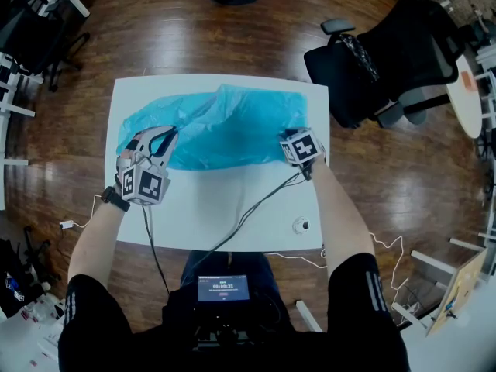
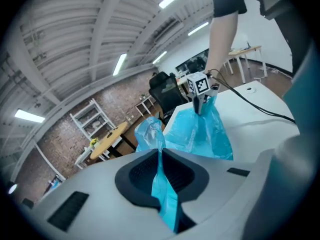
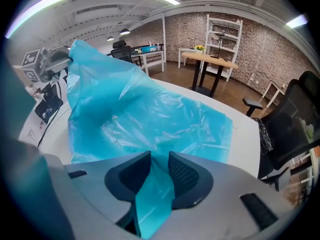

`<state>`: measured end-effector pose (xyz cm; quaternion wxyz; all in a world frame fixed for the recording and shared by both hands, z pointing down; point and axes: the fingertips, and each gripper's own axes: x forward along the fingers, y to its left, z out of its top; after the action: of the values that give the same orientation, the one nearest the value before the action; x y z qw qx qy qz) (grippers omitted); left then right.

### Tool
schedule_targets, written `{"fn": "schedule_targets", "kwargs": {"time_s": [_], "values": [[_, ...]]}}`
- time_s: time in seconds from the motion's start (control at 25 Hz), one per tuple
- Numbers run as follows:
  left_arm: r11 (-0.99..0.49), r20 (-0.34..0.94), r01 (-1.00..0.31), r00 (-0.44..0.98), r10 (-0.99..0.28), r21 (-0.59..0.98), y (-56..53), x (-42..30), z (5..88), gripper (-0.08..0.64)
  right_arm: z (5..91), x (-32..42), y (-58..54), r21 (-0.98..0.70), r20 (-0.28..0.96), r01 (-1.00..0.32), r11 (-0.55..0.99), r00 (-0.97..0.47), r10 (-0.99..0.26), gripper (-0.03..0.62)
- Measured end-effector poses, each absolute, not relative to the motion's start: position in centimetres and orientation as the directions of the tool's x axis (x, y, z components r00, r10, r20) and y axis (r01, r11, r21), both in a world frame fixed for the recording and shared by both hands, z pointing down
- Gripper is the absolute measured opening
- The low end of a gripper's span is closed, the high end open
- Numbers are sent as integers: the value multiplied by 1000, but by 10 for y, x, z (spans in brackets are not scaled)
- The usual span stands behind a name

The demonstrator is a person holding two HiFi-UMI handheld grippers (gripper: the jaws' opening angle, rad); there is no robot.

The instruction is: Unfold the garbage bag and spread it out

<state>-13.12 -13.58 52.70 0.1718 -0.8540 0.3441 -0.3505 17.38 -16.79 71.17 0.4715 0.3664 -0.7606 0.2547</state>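
A thin blue garbage bag (image 1: pixel 225 130) lies over the far half of the white table (image 1: pixel 225 208). My left gripper (image 1: pixel 166 139) is shut on the bag's near left part and holds it lifted off the table. In the left gripper view a strip of the bag (image 2: pixel 161 179) is pinched between the jaws. My right gripper (image 1: pixel 297 155) points steeply down at the bag's near right edge. In the right gripper view a fold of the bag (image 3: pixel 152 194) fills the gap between its jaws, and the rest billows up towards the left gripper (image 3: pixel 46 64).
A black office chair (image 1: pixel 387 60) stands past the table's far right corner. A small round white object (image 1: pixel 301 225) lies near the table's front right, with cables (image 1: pixel 252 211) running across the near half. A device with a screen (image 1: pixel 223 288) sits at the person's waist.
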Motion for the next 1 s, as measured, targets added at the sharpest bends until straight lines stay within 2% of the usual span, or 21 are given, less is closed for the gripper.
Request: {"fn": "schedule_targets", "kwargs": {"time_s": [0.6,1.0], "values": [[-796,515,-315,629,-583,-517,-39,-100,546,28,699,179,-174,-31,882,-802,597,-303,-361,147],[-839,569,-279,632,-526,-467,-6,-97,577,26,607,145,-206,-49,792,-729,683,-444,-418,147]]}}
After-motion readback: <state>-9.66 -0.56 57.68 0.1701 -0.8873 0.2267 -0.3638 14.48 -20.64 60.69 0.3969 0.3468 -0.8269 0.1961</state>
